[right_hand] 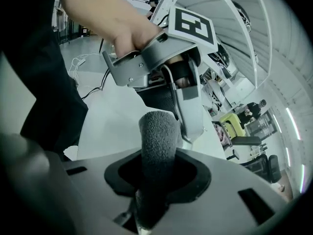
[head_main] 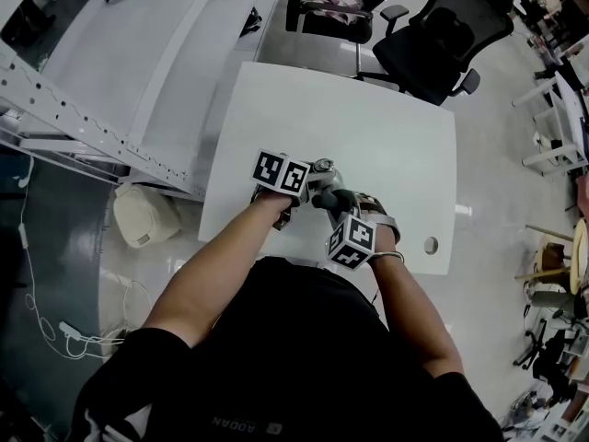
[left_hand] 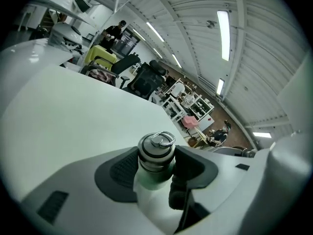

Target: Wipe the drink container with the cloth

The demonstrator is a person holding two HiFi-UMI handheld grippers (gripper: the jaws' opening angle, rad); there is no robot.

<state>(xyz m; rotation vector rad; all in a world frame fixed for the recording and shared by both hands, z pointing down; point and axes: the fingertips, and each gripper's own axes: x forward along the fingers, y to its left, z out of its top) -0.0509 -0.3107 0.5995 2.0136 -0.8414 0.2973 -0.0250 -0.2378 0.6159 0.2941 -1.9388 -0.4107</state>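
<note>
Two-handed wipe, in contact
Left gripper [left_hand: 155, 169] clamps drink container [left_hand: 155, 153]; right gripper [right_hand: 159, 174] pinches cloth [right_hand: 157, 136], touching at its five o'clock.

The person wears a black short-sleeved shirt [head_main: 304, 357] with a small line of pale lettering [head_main: 241, 423] printed across it. Ahead of the shirt, the left gripper [left_hand: 156, 164] and the right gripper [right_hand: 159, 173] each have a smooth pale grey shell with small dark rectangular slots, and two jaws lined with black textured pads [left_hand: 122, 173]. Each also carries a cube [head_main: 281, 173] faced with black-and-white square markers, and the left one's handle end is a bare grey metal frame [right_hand: 142, 65] dotted with small screws.
</note>
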